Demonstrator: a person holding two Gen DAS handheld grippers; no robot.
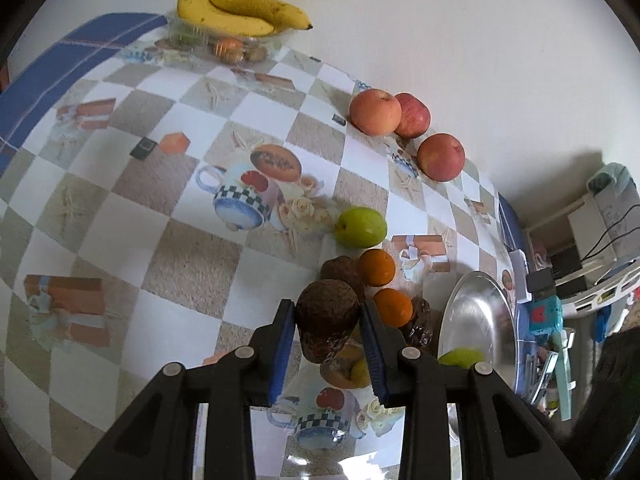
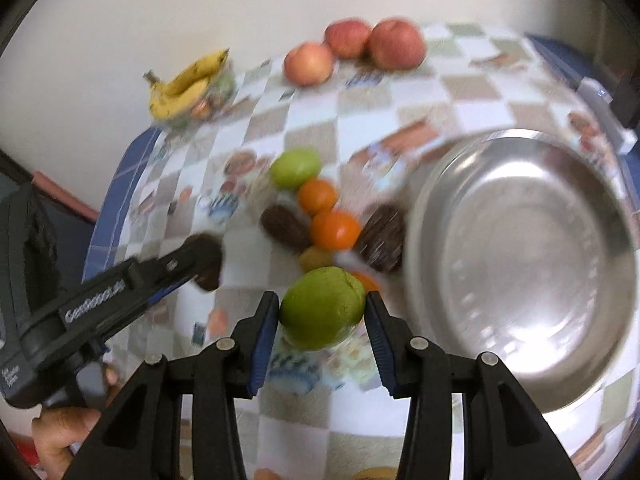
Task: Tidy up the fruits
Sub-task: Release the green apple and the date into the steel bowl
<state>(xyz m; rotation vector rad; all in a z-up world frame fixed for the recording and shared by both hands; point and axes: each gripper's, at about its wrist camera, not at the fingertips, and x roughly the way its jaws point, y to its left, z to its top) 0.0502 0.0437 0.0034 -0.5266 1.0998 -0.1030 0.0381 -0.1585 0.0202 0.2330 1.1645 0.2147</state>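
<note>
Beside the steel bowl (image 2: 520, 264), my right gripper (image 2: 322, 312) clenches a green fruit (image 2: 322, 308) and my left gripper (image 1: 326, 320) a brown fruit (image 1: 326, 312), so I'd lower each gently into it.

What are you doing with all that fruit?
Someone is sorting fruit with a hand-held gripper in each hand. The left hand-held gripper holds a brown fruit; the right hand-held gripper holds a green fruit beside an empty metal bowl. Oranges, apples and bananas wait on the table.
</note>
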